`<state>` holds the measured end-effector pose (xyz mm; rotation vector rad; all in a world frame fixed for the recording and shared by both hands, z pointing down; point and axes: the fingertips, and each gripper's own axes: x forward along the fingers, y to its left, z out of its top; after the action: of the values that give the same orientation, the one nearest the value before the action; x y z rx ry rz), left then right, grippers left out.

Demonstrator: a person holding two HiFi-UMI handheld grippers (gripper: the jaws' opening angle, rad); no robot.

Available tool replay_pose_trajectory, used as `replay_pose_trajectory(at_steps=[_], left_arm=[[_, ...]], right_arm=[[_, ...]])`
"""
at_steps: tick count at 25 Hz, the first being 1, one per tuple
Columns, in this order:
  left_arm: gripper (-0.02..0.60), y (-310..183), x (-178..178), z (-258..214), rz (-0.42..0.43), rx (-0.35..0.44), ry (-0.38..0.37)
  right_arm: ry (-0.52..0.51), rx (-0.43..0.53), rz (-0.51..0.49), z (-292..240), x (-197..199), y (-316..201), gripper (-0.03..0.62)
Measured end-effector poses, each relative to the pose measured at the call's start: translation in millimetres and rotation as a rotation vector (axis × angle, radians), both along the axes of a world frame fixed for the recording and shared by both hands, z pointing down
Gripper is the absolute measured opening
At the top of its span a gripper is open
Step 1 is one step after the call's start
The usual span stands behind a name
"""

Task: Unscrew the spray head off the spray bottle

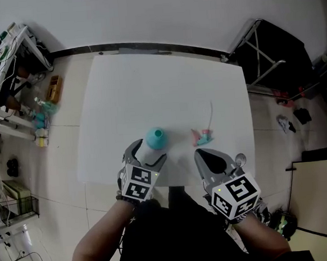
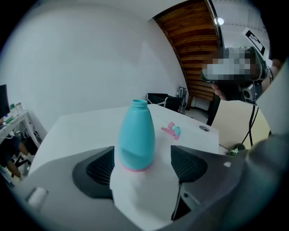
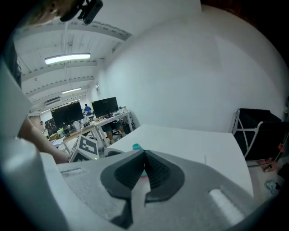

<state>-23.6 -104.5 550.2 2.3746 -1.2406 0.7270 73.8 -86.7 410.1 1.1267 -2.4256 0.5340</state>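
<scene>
The left gripper [image 2: 144, 170] has its jaws wide apart, and the bottle [image 2: 136, 135] stands upright between their tips. A clear gap shows on the right side. On the left the bottle's edge overlaps the pad in the left gripper view, so contact there is hard to rule out, though it looks free. The bottle is teal with a pink base, and its neck is bare and open at the top. The right gripper [image 3: 144, 168] has its jaws pressed together with nothing between them. Beyond their tips a bit of the bottle's neck shows. In the head view both grippers sit at the near edge of the white table [image 1: 148, 83], the left gripper [image 1: 146, 155] around the bottle [image 1: 155, 138] and the right gripper [image 1: 211, 160] apart from it. The spray head [image 1: 202, 135], pink and teal, lies on its side on the table, right of the bottle and just ahead of the right gripper, its thin tube [image 1: 211, 112] pointing away. A cluttered shelf [image 1: 13, 82] stands off the table's left, a black frame [image 1: 270, 51] off its right.
</scene>
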Motion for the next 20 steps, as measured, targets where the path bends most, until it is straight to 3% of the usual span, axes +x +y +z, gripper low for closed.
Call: replay_pose_trajectory(at_steps=[9,20], left_arm=[[0.463,-11,7,23,0.01,-0.012,-0.025],[0.472,-26,8,41,-0.018,-0.009,-0.056]], right_arm=[[0.018,-0.022,-0.01,7,13,-10,-0.008],[0.035,-0.047,-0.014,15,28,-18,-0.008]])
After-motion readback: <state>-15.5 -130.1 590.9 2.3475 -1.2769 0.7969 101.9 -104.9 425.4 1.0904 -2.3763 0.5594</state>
